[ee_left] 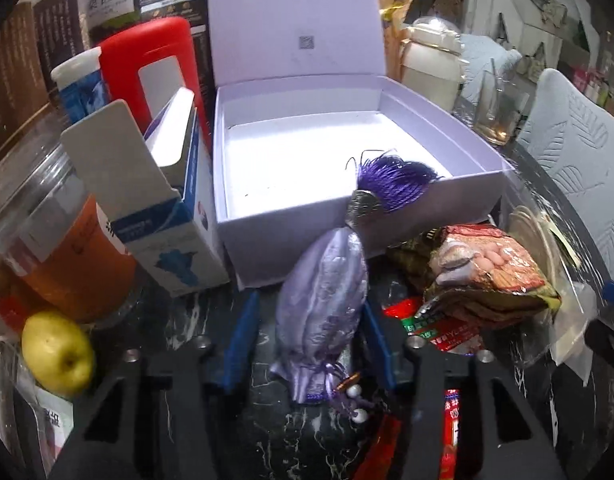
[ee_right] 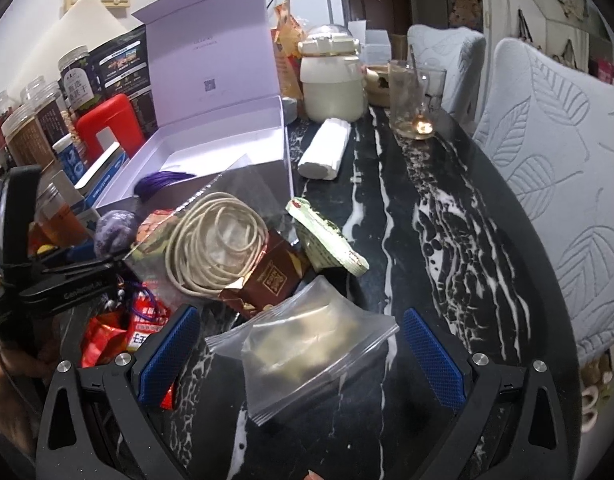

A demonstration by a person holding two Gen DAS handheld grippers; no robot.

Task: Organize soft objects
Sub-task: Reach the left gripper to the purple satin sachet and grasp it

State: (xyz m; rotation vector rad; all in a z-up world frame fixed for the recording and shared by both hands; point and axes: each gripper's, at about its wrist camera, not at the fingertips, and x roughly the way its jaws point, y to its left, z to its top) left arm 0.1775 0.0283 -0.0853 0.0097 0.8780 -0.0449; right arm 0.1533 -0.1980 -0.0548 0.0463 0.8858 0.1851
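A lilac silk pouch [ee_left: 327,300] with a dark purple tassel [ee_left: 391,182] lies between the fingers of my left gripper [ee_left: 307,332]; the jaws look partly closed, and I cannot tell whether the blue pads touch it. Its tassel hangs over the front wall of the open lilac box [ee_left: 299,232], which shows in the right wrist view [ee_right: 211,136] too. My right gripper [ee_right: 303,356] is open, its blue pads either side of a clear zip bag [ee_right: 315,344] on the black marble table [ee_right: 447,240]. A bagged coil of cord [ee_right: 215,240] lies beyond.
Left of the box stand a red container [ee_left: 147,68], a blue-white carton [ee_left: 167,216], jars and a yellow apple [ee_left: 57,354]. Snack packets [ee_left: 487,272] lie to its right. A white jug [ee_right: 333,84], a glass [ee_right: 407,96], a white roll [ee_right: 325,148] and chair backs [ee_right: 547,168] are farther right.
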